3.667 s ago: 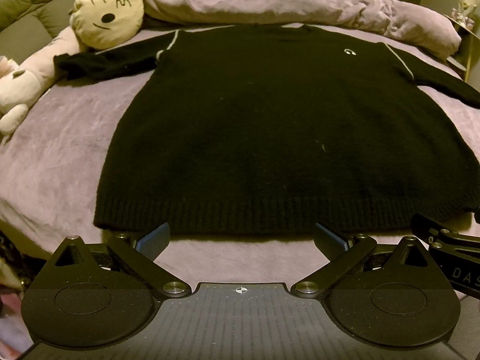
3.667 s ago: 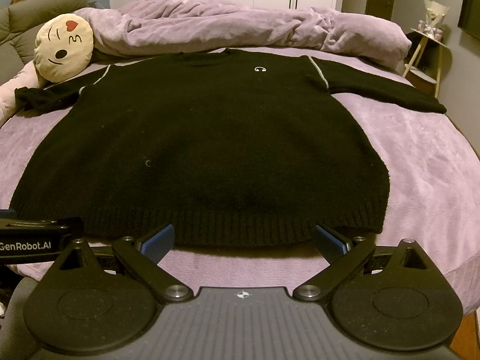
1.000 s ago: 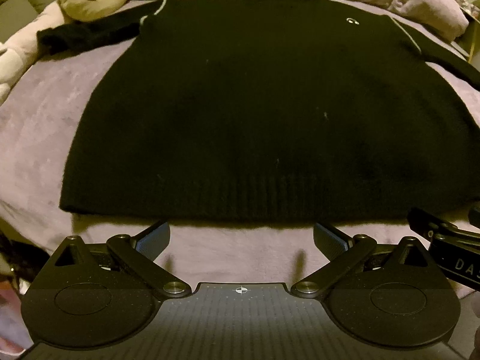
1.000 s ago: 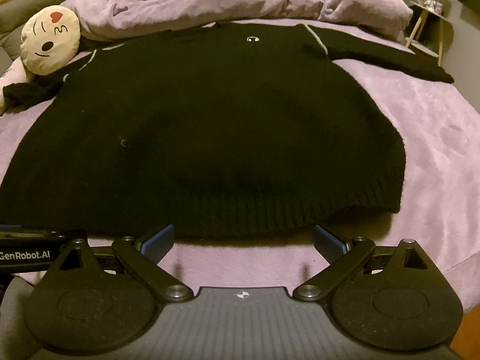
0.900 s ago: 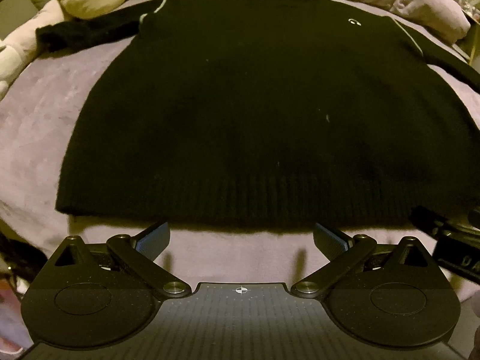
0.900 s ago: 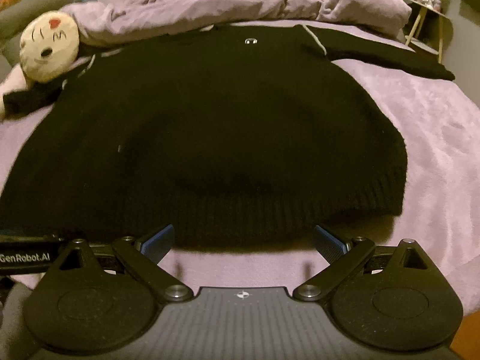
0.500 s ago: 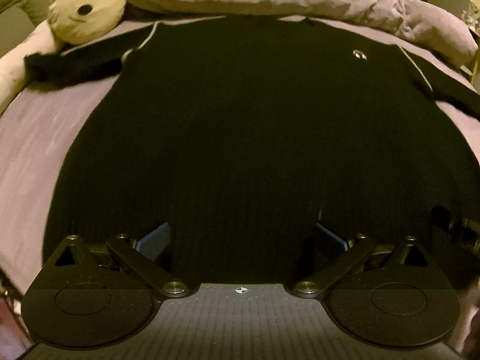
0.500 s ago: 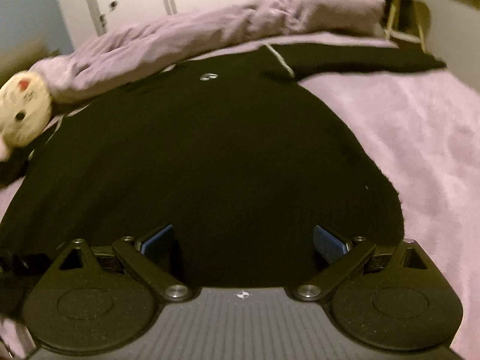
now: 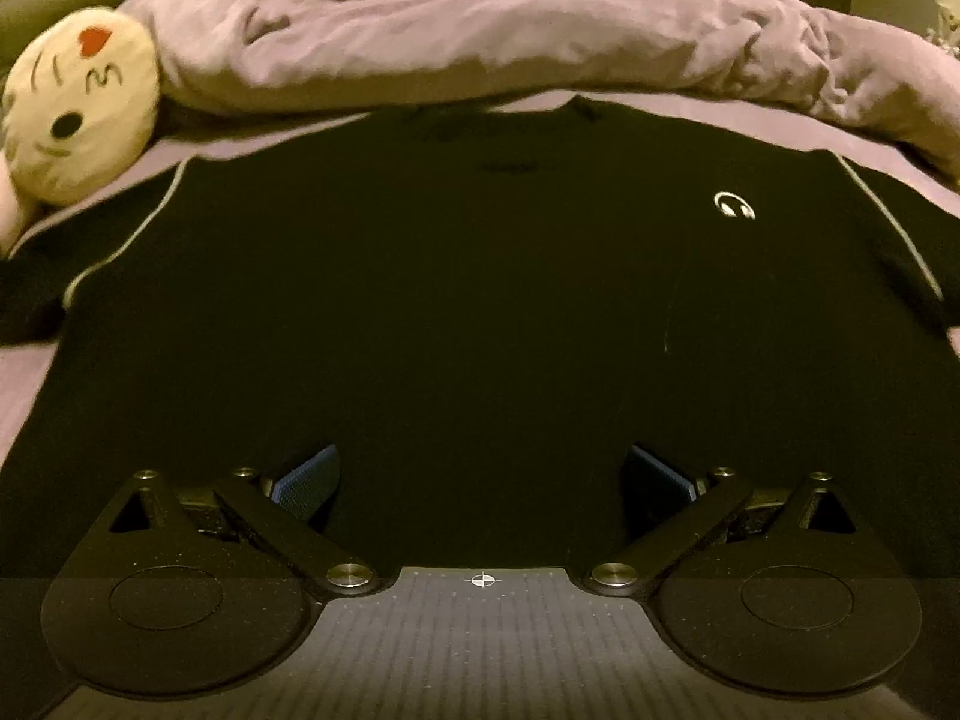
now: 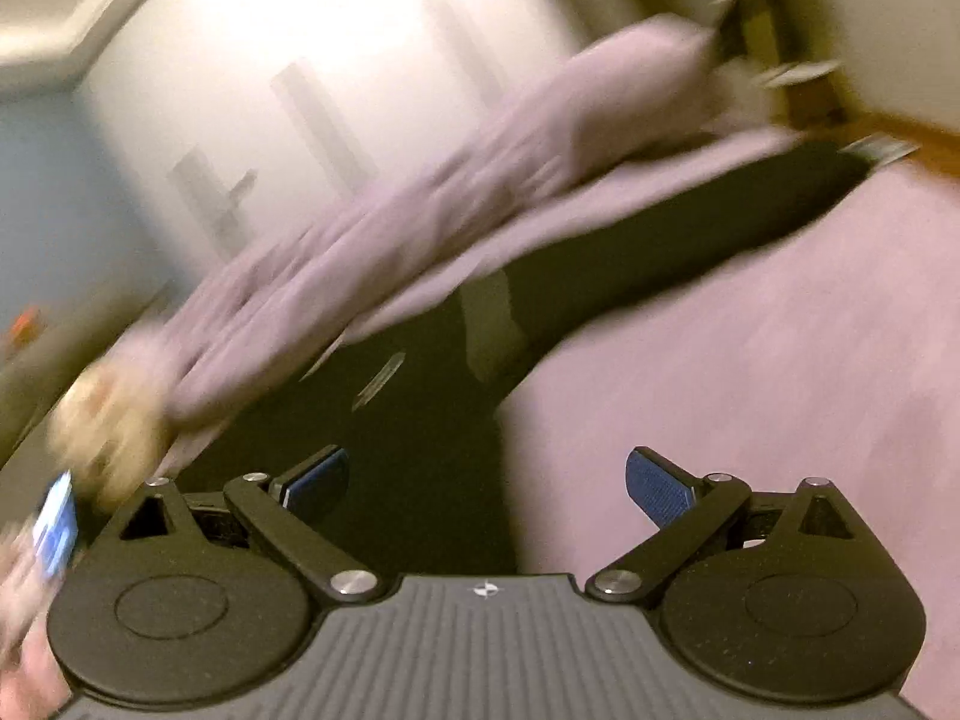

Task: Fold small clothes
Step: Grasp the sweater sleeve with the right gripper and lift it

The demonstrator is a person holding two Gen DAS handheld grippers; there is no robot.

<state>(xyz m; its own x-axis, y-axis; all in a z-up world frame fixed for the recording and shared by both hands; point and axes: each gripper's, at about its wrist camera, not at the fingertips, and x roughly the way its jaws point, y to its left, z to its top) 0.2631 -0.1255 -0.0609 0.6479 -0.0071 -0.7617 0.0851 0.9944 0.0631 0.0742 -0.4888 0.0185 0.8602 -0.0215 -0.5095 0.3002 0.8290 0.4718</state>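
Observation:
A black knit sweater (image 9: 480,312) lies flat on the lilac bed, front up, with a small white headphone logo (image 9: 734,204) on its chest and pale piping at both shoulders. My left gripper (image 9: 480,480) hovers open over the sweater's lower body, its blue pads spread wide with nothing between them. The right wrist view is tilted and heavily blurred. There my right gripper (image 10: 486,480) is open above the sweater's right edge, and the black sweater sleeve (image 10: 690,246) stretches away to the upper right.
A crumpled lilac duvet (image 9: 540,30) lies across the head of the bed. A cream plush cat face (image 9: 78,120) rests at the far left by the left sleeve. Bare lilac bedsheet (image 10: 750,372) spreads right of the sweater. White wardrobe doors (image 10: 288,90) stand behind.
Both grippers moved forward from below the hem to over the sweater. The right gripper swung right and tilted sharply, blurring its view. Both stayed open.

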